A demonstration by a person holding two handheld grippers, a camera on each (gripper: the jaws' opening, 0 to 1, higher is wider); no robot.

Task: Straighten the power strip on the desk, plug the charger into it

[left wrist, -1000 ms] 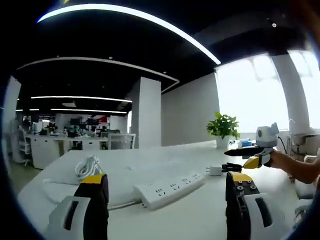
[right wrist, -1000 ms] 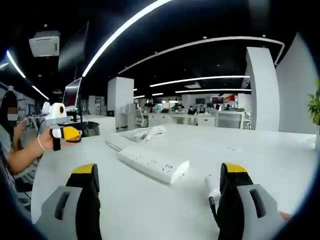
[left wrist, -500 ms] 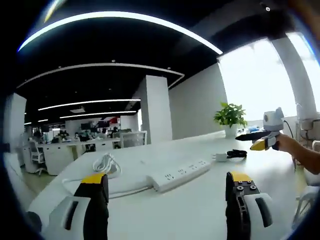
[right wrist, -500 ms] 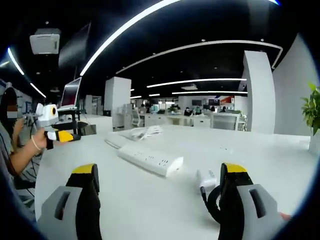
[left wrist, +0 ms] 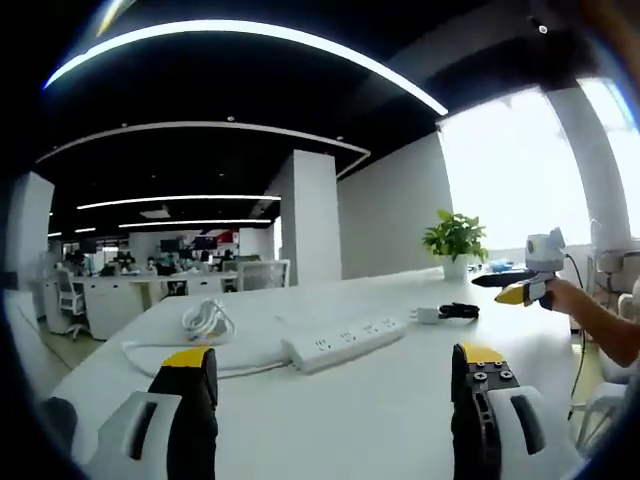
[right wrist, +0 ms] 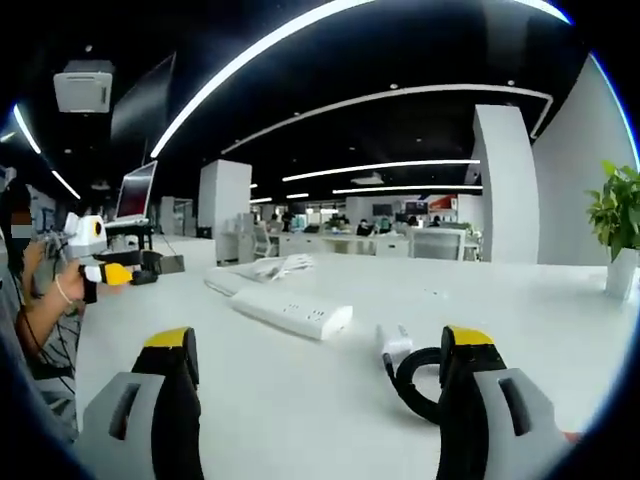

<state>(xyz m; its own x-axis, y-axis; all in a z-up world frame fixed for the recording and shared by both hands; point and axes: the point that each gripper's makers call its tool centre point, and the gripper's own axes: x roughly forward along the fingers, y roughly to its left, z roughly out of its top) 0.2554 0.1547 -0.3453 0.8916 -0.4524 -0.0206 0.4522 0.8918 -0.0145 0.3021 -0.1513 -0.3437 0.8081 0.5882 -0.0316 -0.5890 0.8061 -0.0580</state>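
Both tools, the left tool and right tool, hang with jaws spread wide, holding nothing. Part of the small white charger's black looped cord is hidden behind the right tool's jaw. Just beside the charger, apart, the long white power strip lies slanted mid white table, its coiled white cable behind; bare tabletop lies in front.

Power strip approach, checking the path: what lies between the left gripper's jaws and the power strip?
Bare white desk; the left gripper view shows nothing between the left gripper and the power strip.
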